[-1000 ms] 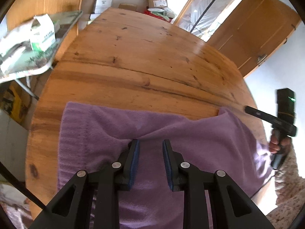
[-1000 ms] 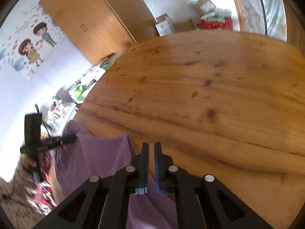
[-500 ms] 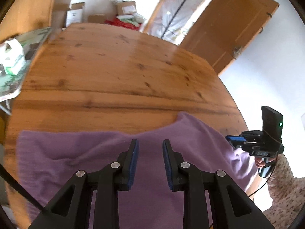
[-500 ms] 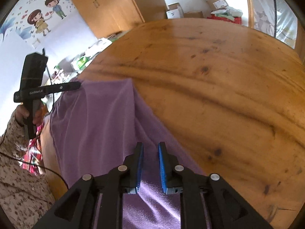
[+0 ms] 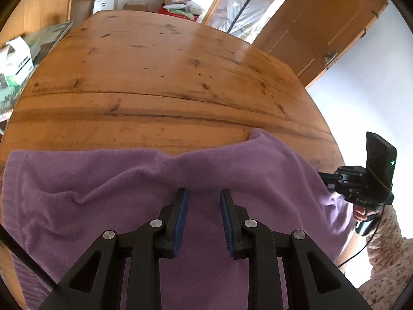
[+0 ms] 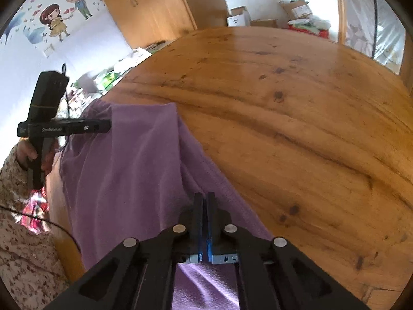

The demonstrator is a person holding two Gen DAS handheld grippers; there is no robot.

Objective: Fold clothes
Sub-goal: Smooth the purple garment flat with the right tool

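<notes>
Left wrist view: my left gripper (image 5: 203,196) is spread w/ nothing between pads, above the purple garment (image 5: 103,193) lying on the wooden table (image 5: 160,72).
Right wrist view: my right gripper (image 6: 204,201) is pressed together, pinching a garment fold at the table-side edge.

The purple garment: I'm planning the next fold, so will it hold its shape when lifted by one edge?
Probably not. The purple garment lies in soft ripples and looks fleecy, so it should droop. It bunches where the right gripper pinches it, and likely drags rather than slides on the wooden table.
</notes>
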